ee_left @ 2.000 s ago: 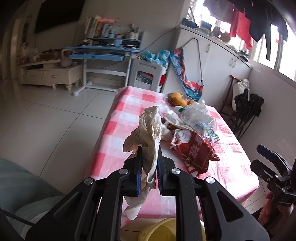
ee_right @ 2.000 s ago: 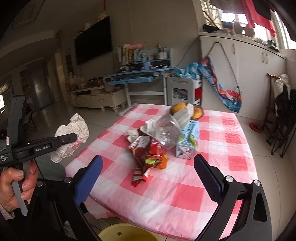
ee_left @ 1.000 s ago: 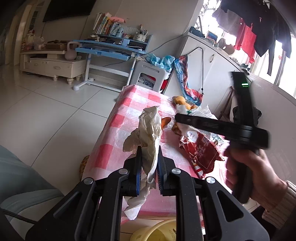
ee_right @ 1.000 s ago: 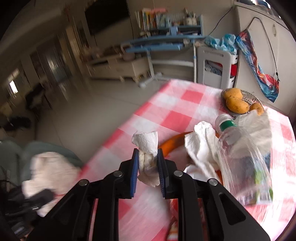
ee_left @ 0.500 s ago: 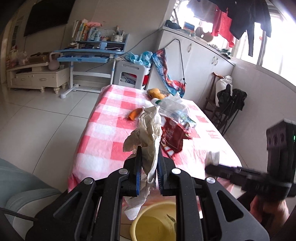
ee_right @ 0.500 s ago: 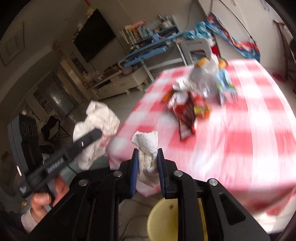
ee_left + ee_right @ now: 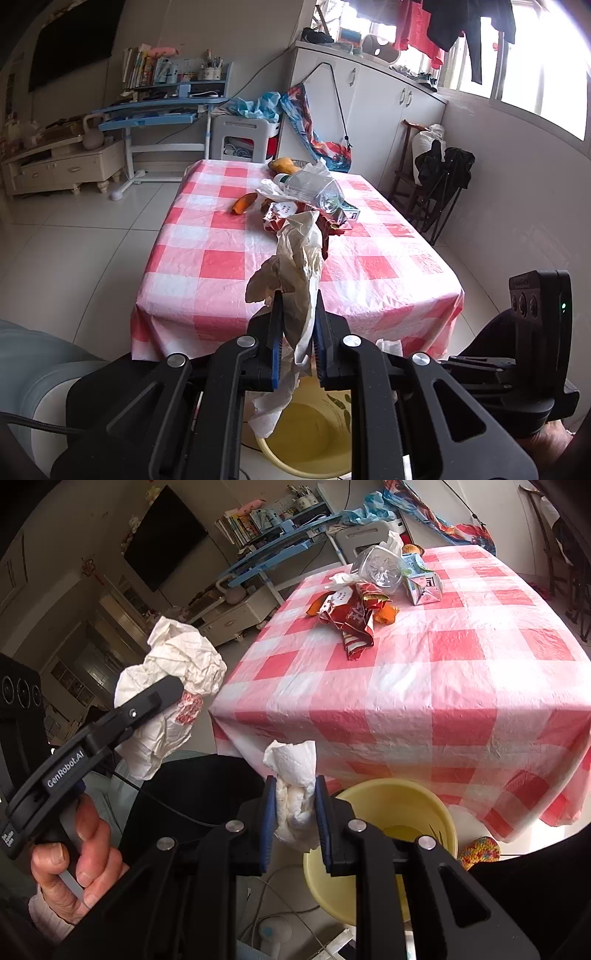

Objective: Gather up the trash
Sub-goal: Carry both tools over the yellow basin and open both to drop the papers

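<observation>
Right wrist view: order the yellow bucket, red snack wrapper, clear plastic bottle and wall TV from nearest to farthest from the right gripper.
From the right gripper:
1. yellow bucket, just below it on the floor, by the table's near edge.
2. red snack wrapper, mid-table.
3. clear plastic bottle, behind the wrapper, toward the table's far end.
4. wall TV, on the far wall, upper left.

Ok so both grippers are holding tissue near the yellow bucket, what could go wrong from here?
1. The left gripper clamps a long crumpled paper whose tail hangs near the yellow bucket rim; released there, it may drape over the edge or land on the floor.
2. The right gripper holds its tissue wad over the rim's near side, so it could drop outside.
3. The two grippers are close together and might collide.
</observation>
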Available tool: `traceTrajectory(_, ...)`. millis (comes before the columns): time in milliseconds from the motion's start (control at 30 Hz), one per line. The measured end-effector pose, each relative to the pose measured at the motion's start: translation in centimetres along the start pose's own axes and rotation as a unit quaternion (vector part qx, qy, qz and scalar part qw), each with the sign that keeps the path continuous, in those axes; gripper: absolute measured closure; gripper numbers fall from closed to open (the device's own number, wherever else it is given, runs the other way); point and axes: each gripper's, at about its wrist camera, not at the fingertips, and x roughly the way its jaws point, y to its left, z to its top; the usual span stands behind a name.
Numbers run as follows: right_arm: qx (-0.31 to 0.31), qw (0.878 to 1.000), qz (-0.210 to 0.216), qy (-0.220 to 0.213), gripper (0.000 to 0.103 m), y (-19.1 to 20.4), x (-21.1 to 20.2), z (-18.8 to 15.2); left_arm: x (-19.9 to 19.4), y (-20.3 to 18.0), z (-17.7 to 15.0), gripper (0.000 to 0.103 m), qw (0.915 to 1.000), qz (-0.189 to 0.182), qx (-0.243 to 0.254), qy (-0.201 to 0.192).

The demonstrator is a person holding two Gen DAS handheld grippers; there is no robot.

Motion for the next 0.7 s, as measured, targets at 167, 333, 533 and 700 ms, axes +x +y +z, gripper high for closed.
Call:
traceTrajectory(167, 0.011, 1.000, -0.026, 0.009, 0.065, -0.8, 0.1, -1.0, -0.4, -0.9, -0.1, 0.089, 0.9999, -0.014, 0.005, 0.008)
traceTrajectory(333, 0.053, 0.996, -0.047, -0.045, 0.045, -2.5, -2.0, -1.7, 1.9, -0.4, -2.4, 0.089, 0.9963, -0.039, -0.026, 0.072)
traceTrajectory(533, 0.097, 0.980, -0.087, -0.150, 0.027, -4.3, -5.4, -1.6, 5.3, -1.0, -5.8, 0.080, 0.9849, -0.046, -0.008, 0.166)
traceTrajectory(700, 0.088, 0.980, -0.100, -0.149, 0.024, -4.0, -5.1, -1.2, 5.0, -1.3, -5.5, 0.047, 0.9873, -0.019, 0.004, 0.158)
